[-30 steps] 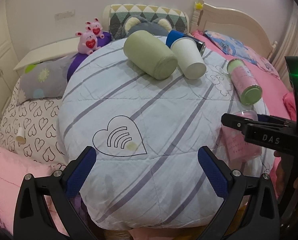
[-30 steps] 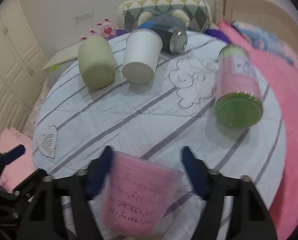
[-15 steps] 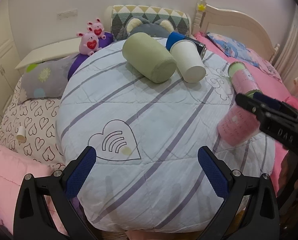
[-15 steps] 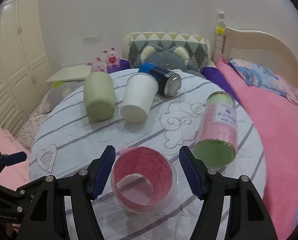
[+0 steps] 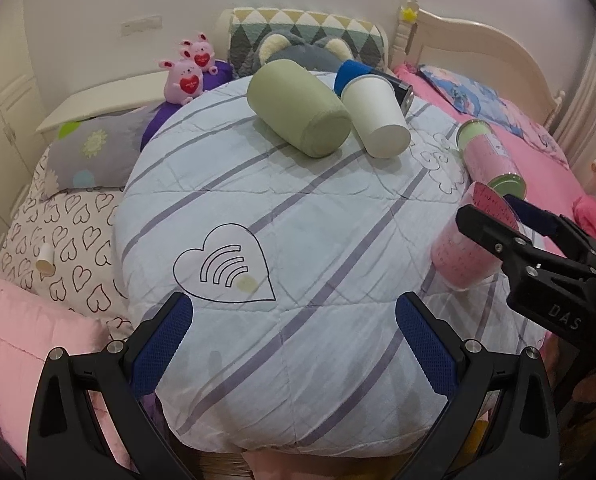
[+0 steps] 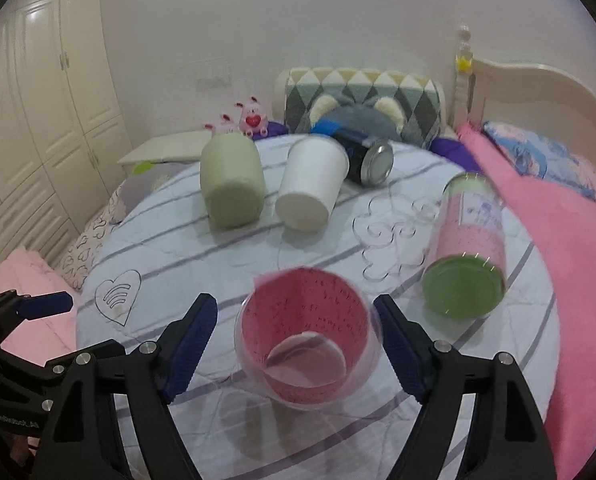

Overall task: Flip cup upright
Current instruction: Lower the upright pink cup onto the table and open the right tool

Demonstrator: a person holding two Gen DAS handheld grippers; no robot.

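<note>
the pink cup (image 6: 306, 350) sits between the right gripper (image 6: 298, 344)'s blue pads (image 6: 189, 340), its open mouth turned toward the wrist camera and upward, its base away and down near the striped quilt (image 6: 185, 248); in the left view the same cup (image 5: 464, 254) leans, long axis tilted, not yet vertical. a sliver of gap shows at each pad, so i cannot tell whether the pads actually press it. the right gripper is plainly the nearer one; finishing likely means rotating the mouth fully up. the left gripper (image 5: 293, 340) hangs wide open over the quilt's heart print (image 5: 225, 264), holding nothing, well apart from the cup. beyond lie a white cup (image 6: 312, 184), green roll (image 6: 231, 182) and pink-green jar (image 6: 468, 248), all on their sides.
</note>
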